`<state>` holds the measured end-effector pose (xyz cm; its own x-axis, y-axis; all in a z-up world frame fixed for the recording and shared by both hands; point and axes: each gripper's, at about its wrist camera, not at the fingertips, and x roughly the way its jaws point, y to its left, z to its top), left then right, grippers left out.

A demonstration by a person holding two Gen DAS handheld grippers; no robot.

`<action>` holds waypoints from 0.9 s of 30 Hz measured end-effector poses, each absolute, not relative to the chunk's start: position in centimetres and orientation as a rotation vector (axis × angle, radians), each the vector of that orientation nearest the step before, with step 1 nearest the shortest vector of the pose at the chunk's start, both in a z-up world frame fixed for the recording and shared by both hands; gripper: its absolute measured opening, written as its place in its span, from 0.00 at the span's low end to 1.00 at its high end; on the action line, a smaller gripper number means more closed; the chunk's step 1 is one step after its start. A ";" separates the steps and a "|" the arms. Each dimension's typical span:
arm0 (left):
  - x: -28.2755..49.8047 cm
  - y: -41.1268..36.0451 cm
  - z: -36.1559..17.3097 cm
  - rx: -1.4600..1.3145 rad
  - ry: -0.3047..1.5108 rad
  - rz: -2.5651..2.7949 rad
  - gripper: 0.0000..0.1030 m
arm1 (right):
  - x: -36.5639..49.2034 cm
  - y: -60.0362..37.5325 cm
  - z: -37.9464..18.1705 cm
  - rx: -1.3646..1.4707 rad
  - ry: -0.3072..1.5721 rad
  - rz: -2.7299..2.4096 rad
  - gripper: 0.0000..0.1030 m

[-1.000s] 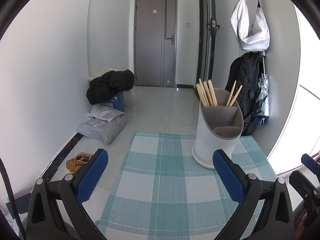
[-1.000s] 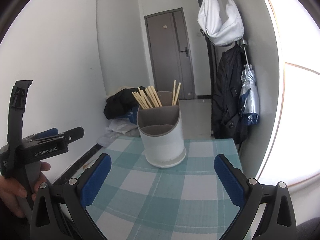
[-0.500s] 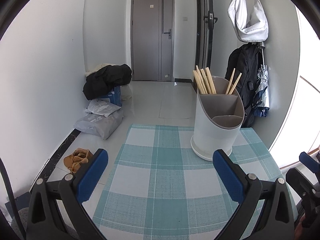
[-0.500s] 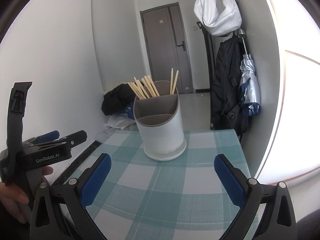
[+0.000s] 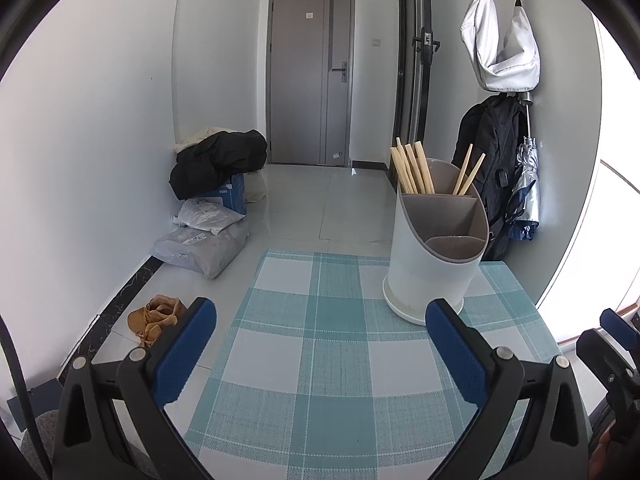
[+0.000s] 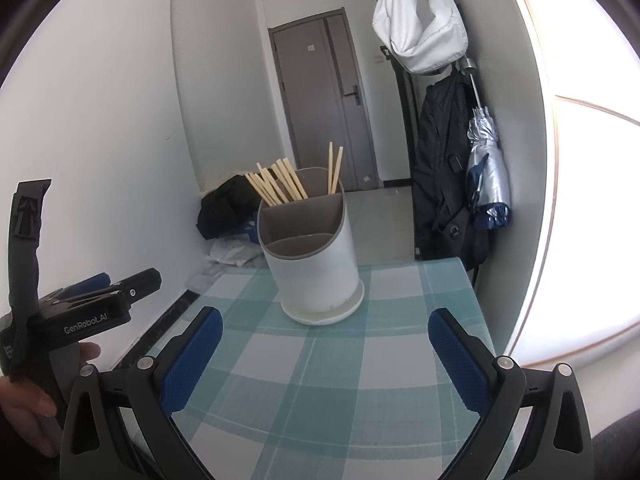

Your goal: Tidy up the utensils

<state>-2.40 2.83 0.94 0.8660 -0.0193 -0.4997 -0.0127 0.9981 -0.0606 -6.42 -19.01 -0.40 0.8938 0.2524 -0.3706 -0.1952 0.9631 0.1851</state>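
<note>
On a tabletop [image 5: 320,360] covered in teal check, the utensil holder [image 5: 434,256] stands as the one fixed mark of the scene. To its near left, the left tool [image 5: 318,344] hovers with its blue pads spread wide and nothing between them. In the holder's back-left compartment leans a bundle of wooden chopsticks [image 5: 412,170]; in the back-right compartment, a separate pair [image 5: 468,174]. The lower front compartment appears empty, though its floor cannot be seen. To the holder's near right, the right tool [image 6: 326,350] is likewise wide apart and empty, facing the holder [image 6: 312,256] squarely across the cloth.

No loose utensil lies on the cloth around the holder, so the sorting looks nearly done, perhaps finished; whether the two chopstick groups should be merged is a judgement the views do not settle. The near edge of the tabletop is cut off behind both tools, and anything lying there is hidden. The chopsticks' lower ends are masked by the holder's walls, and their exact count in the bundle is hard to make out.
</note>
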 end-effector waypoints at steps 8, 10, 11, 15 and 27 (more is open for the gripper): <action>-2.6 2.6 1.0 -0.054 0.512 -0.009 0.99 | -6.7 -19.0 -0.2 0.136 0.394 0.232 1.00; -2.6 2.5 1.0 -0.053 0.512 -0.007 0.99 | -6.7 -18.9 -0.2 0.135 0.396 0.236 1.00; -2.6 2.5 1.0 -0.051 0.508 -0.007 0.99 | -6.8 -18.9 -0.2 0.135 0.396 0.237 1.00; -2.9 2.4 1.1 -0.036 0.485 -0.001 0.99 | -6.7 -18.9 -0.2 0.138 0.398 0.236 1.00; -2.8 2.1 0.9 -0.037 0.493 0.006 0.99 | -6.5 -19.0 -0.3 0.152 0.408 0.231 1.00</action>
<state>-2.80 2.08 0.92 0.8807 -0.0029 -0.4736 -0.0152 0.9993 -0.0344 -6.47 -18.99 -0.27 0.8922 0.2523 -0.3747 -0.1914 0.9625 0.1922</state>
